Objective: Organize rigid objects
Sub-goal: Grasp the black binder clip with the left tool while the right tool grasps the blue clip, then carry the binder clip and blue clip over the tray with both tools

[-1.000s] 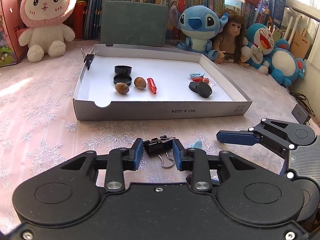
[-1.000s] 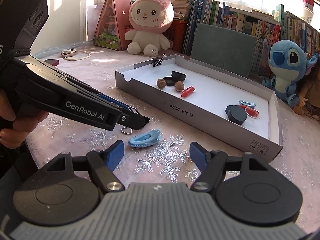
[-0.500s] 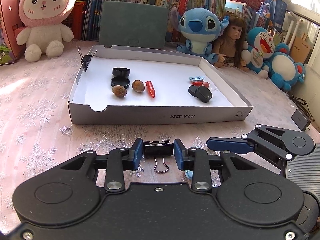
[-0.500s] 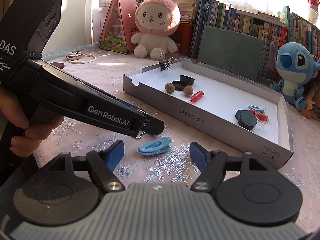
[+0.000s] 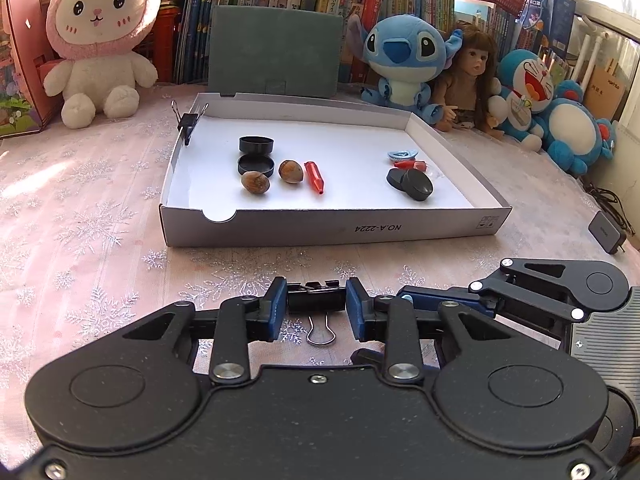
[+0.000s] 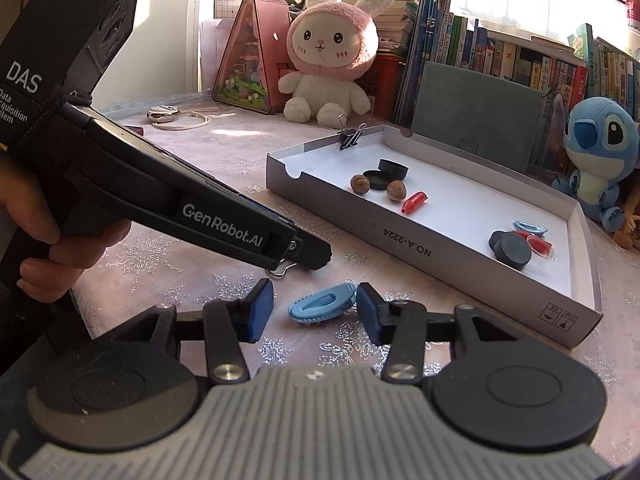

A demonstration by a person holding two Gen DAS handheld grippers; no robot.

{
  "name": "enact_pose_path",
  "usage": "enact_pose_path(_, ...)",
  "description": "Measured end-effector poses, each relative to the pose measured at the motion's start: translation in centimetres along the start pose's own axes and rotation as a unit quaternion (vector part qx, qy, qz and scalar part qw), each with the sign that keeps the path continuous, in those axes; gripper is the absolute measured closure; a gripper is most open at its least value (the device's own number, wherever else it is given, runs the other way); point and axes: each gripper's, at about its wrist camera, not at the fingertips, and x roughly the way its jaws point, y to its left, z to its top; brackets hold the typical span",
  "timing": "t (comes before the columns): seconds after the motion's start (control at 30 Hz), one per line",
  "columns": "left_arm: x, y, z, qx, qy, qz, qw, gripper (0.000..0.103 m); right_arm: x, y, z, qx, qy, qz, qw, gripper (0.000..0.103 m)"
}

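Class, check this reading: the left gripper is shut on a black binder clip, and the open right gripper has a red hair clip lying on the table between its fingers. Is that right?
One detail is wrong. The hair clip between the fingers of the open right gripper is light blue, not red, as the right wrist view shows. The left gripper is indeed shut on the black binder clip.

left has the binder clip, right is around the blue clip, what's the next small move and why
Probably close the right gripper on the blue clip: it lies on the table between the open fingers, ungrasped, while the left gripper already pinches the binder clip.
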Motion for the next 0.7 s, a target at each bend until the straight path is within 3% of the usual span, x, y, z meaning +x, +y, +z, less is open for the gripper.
enact_pose_path(0.07, -0.1, -0.1, 0.0, 0.001, -0.001, 0.001, 1.0, 0.073, -0.2, 0.0, 0.0, -0.002, -0.002, -0.01, 1.0, 0.061)
enact_pose_path(0.5, -0.8, -0.7, 0.1, 0.009, -0.006, -0.001, 0.9999, 0.073, -1.6, -1.4, 0.2, 0.023, -0.016, -0.046, 0.999, 0.061)
enact_pose_path(0.7, -2.2, -1.2, 1.2, 0.017, -0.028, -0.013, 0.9994, 0.073, -2.7, -2.5, 0.8, 0.033, -0.029, -0.067, 0.997, 0.061)
